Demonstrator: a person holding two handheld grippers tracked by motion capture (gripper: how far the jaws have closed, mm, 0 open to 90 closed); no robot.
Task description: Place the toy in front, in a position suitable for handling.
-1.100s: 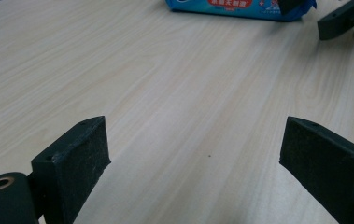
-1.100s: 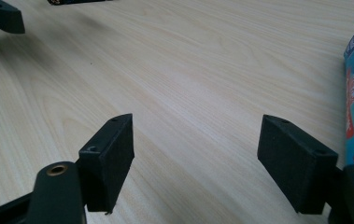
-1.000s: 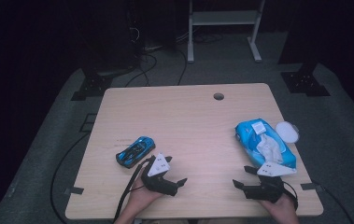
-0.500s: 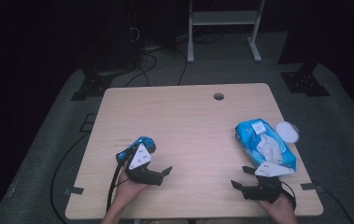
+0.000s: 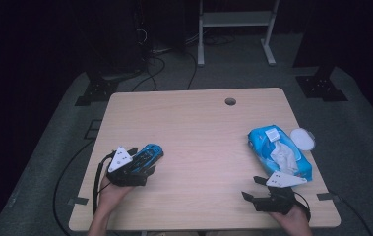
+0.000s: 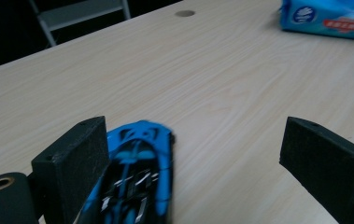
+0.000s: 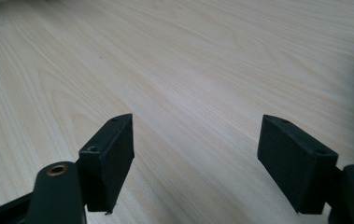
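Left gripper [image 5: 142,166] spread wide over the blue toy car [image 5: 147,154], nothing clamped yet. In the left gripper view the car [image 6: 137,177] sits inside the gap but hard against the left-hand jaw, touching or nearly touching its pad; the other jaw stands well apart from it, with bare table [image 6: 221,93] between.

Key relation: the car's long axis runs almost straight ahead along the gripper's own line of sight, nose pointing away from the hand, tail toward the palm. So the jaws face the car's two long flanks, the narrow way across (good for a squeeze). The car is off-centre in the gap, though. Judgement: if the jaws close as they stand, the far jaw will sweep in and may push the car sideways or skew it before both pads bear. A small shift of the gripper toward its left-hand jaw's side would centre it first.

Right gripper [image 5: 260,191] also open and empty, resting low near the table's near edge. In the right gripper view its jaws frame only plain wood ahead. The car lies well off to its side, across the table; the pack of wet wipes [image 5: 278,151] sits just beyond and beside this gripper. The left hand [image 5: 110,189] is plainly the nearer one to the car.
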